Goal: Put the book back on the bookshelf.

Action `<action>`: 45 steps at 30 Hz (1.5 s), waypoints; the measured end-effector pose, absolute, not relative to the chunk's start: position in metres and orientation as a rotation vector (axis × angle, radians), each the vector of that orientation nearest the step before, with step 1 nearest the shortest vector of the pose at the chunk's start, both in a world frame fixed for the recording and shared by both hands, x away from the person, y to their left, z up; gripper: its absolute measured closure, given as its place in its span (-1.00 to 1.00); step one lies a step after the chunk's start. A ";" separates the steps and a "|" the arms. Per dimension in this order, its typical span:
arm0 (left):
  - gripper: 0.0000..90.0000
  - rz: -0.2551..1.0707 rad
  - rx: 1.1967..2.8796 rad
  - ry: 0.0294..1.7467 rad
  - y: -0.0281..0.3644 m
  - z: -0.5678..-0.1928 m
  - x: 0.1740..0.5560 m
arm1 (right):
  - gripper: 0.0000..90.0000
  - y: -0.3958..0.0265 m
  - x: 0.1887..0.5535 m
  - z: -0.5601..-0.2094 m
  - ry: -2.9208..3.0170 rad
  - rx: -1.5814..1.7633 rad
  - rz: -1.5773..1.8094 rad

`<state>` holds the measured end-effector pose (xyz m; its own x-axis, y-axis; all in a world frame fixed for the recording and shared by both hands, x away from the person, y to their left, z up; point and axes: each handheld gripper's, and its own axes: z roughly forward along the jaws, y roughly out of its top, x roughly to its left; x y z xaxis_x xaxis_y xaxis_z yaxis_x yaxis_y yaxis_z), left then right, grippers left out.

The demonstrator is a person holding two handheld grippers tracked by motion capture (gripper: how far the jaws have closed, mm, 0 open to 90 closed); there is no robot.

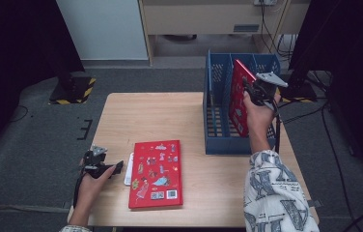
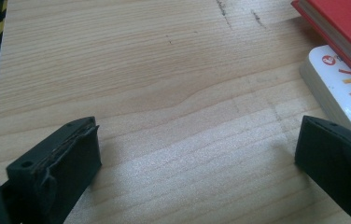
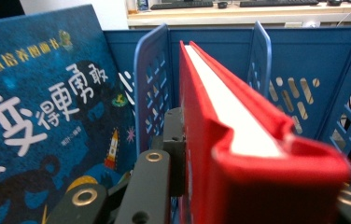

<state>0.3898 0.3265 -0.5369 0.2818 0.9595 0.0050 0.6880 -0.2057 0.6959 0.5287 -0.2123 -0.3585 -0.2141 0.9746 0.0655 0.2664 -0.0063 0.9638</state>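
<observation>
A red hardcover book stands upright in a blue slotted rack at the table's right. My right gripper is shut on its near edge. In the right gripper view the red book sits between the jaws of the right gripper, with its white page edge running away between two blue dividers. A second red book with small pictures lies flat near the front edge. My left gripper rests open on the wood just left of it, nothing between its jaws.
A blue picture book leans in the rack's slot to the left of the held book. A white booklet lies partly under the flat red book. Bare wooden table spreads between rack and left hand.
</observation>
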 end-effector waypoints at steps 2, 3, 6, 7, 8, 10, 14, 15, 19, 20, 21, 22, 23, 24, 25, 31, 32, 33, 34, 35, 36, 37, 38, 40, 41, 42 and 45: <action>-1.00 0.602 1.972 1.473 0.326 -0.537 0.390 | 0.77 -0.212 0.530 -0.361 1.558 1.327 1.263; -1.00 0.602 1.973 1.473 0.326 -0.537 0.390 | 0.77 -0.213 0.530 -0.363 1.558 1.330 1.262; -1.00 0.602 1.974 1.471 0.326 -0.537 0.390 | 0.77 -0.212 0.532 -0.367 1.557 1.341 1.260; -1.00 0.601 1.974 1.469 0.326 -0.537 0.390 | 0.77 -0.212 0.533 -0.368 1.554 1.341 1.259; -1.00 0.601 1.975 1.469 0.326 -0.537 0.390 | 0.77 -0.211 0.533 -0.369 1.555 1.341 1.255; -1.00 0.600 1.976 1.468 0.326 -0.537 0.390 | 0.77 -0.210 0.534 -0.371 1.559 1.339 1.244; -1.00 0.600 1.976 1.468 0.326 -0.537 0.390 | 0.77 -0.208 0.531 -0.374 1.564 1.335 1.241; -1.00 0.600 1.976 1.468 0.326 -0.537 0.390 | 0.77 -0.207 0.530 -0.374 1.568 1.335 1.239; -1.00 0.599 1.977 1.464 0.325 -0.537 0.390 | 0.76 -0.203 0.523 -0.375 1.594 1.326 1.219; -1.00 0.598 1.978 1.463 0.324 -0.537 0.390 | 0.76 -0.201 0.520 -0.375 1.602 1.323 1.214; -1.00 0.597 1.980 1.461 0.324 -0.537 0.390 | 0.76 -0.200 0.518 -0.375 1.605 1.323 1.209; -1.00 0.597 1.982 1.459 0.324 -0.537 0.390 | 0.76 -0.199 0.516 -0.376 1.611 1.320 1.205; -1.00 0.596 1.982 1.458 0.324 -0.537 0.390 | 0.75 -0.199 0.514 -0.376 1.614 1.318 1.202; -1.00 0.596 1.982 1.456 0.324 -0.537 0.390 | 0.75 -0.198 0.511 -0.377 1.620 1.314 1.190; -1.00 0.595 1.983 1.455 0.323 -0.537 0.390 | 0.75 -0.197 0.510 -0.377 1.621 1.313 1.187; -1.00 0.594 1.984 1.453 0.323 -0.537 0.389 | 0.75 -0.198 0.501 -0.379 1.631 1.319 1.174; -1.00 0.594 1.984 1.452 0.323 -0.537 0.389 | 0.74 -0.198 0.500 -0.379 1.630 1.324 1.174; -1.00 0.594 1.984 1.452 0.323 -0.537 0.389 | 0.74 -0.198 0.498 -0.380 1.633 1.328 1.173; -1.00 0.593 1.984 1.452 0.323 -0.537 0.389 | 0.74 -0.198 0.497 -0.380 1.637 1.328 1.169; -1.00 0.593 1.984 1.452 0.323 -0.537 0.389 | 0.74 -0.198 0.496 -0.380 1.637 1.330 1.168; -1.00 0.593 1.984 1.451 0.323 -0.537 0.389 | 0.74 -0.198 0.496 -0.380 1.641 1.327 1.168; -1.00 0.592 1.985 1.450 0.322 -0.537 0.389 | 0.74 -0.198 0.495 -0.380 1.643 1.326 1.165; -1.00 0.592 1.986 1.449 0.322 -0.537 0.389 | 0.74 -0.198 0.494 -0.380 1.643 1.328 1.166; -1.00 0.592 1.987 1.448 0.322 -0.537 0.389 | 0.73 -0.199 0.493 -0.381 1.643 1.324 1.178; -1.00 0.591 1.987 1.448 0.322 -0.537 0.389 | 0.73 -0.199 0.492 -0.381 1.643 1.324 1.187; -1.00 0.591 1.987 1.448 0.322 -0.537 0.389 | 0.73 -0.199 0.491 -0.381 1.644 1.326 1.188; -1.00 0.591 1.987 1.448 0.322 -0.537 0.389 | 0.73 -0.198 0.490 -0.380 1.656 1.320 1.174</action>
